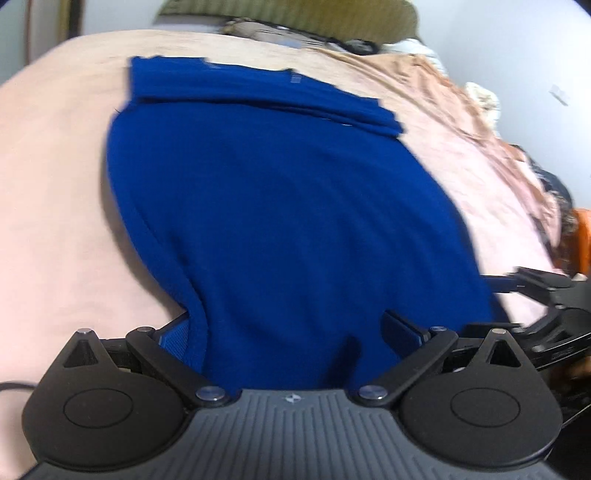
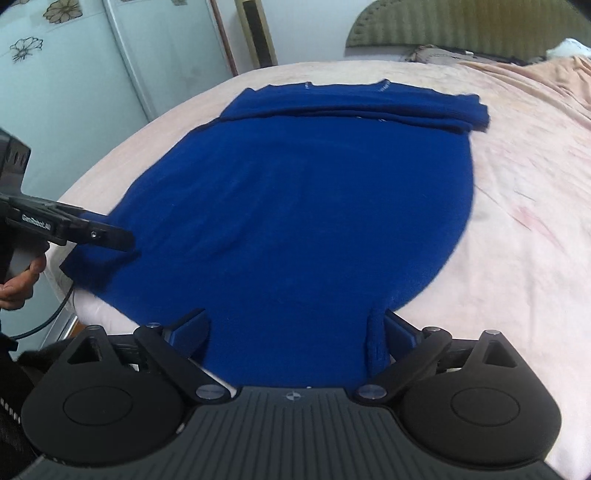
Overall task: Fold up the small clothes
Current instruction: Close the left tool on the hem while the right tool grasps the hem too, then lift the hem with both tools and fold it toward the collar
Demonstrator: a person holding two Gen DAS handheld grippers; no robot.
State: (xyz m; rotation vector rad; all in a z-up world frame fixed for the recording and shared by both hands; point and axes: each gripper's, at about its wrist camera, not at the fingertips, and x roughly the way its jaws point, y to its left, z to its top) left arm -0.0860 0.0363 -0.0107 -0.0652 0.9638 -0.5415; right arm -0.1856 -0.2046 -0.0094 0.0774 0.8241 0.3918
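Observation:
A blue shirt [image 1: 280,206] lies spread on a pink bedsheet [image 1: 48,206], its sleeves folded in across the far end. It also shows in the right wrist view [image 2: 303,199]. My left gripper [image 1: 291,339] has its jaws wide apart, with the shirt's near hem lying between them. My right gripper [image 2: 295,332] also stands wide apart over the other near corner of the hem. The left gripper shows from the side in the right wrist view [image 2: 107,232], its fingers on the shirt's corner. The right gripper shows in the left wrist view [image 1: 532,284].
An olive headboard [image 2: 469,29] and rumpled bedding [image 1: 491,122] are at the far end of the bed. A pale wardrobe [image 2: 74,62] stands left of the bed. The bed's edge [image 2: 88,314] runs near the left gripper.

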